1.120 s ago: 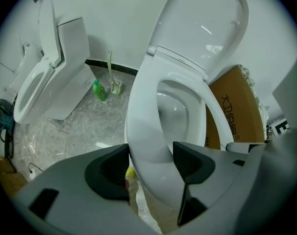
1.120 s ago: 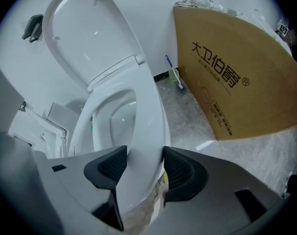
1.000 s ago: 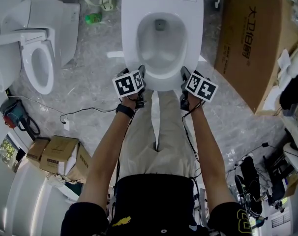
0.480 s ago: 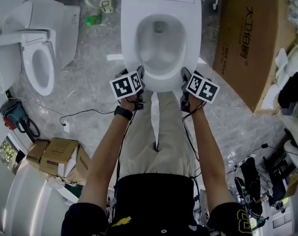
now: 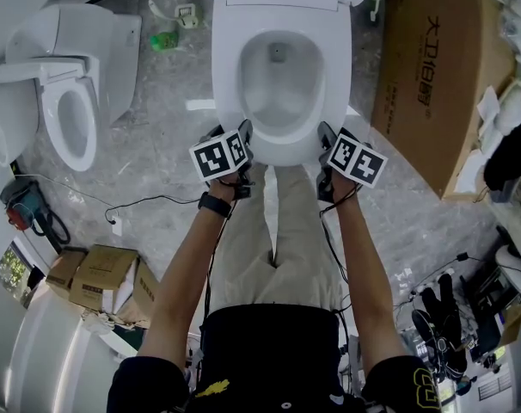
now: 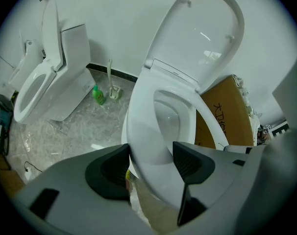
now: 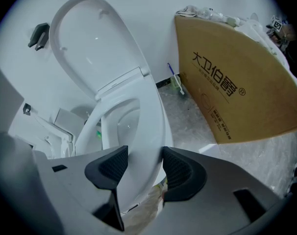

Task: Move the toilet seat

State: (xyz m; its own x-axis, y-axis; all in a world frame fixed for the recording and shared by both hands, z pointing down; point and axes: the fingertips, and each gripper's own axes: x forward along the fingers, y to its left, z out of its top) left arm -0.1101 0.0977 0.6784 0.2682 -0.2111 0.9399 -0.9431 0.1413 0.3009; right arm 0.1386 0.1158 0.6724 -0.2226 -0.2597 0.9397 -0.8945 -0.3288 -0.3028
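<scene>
Both my claws grip the one toilet seat (image 5: 282,147) at its front rim. The left gripper (image 6: 149,168) and the right gripper (image 7: 144,169) each have their jaws partway apart, pads pressed on the white ring, one on either side of its nose. The seat's long axis runs straight away from me to the hinge, with the front end pointing at me. Its single lid (image 6: 202,38) stands upright behind. A second toilet (image 5: 71,101) sits to the left, one large carton (image 5: 441,76) to the right, and one green bottle (image 5: 163,34) near the wall.
</scene>
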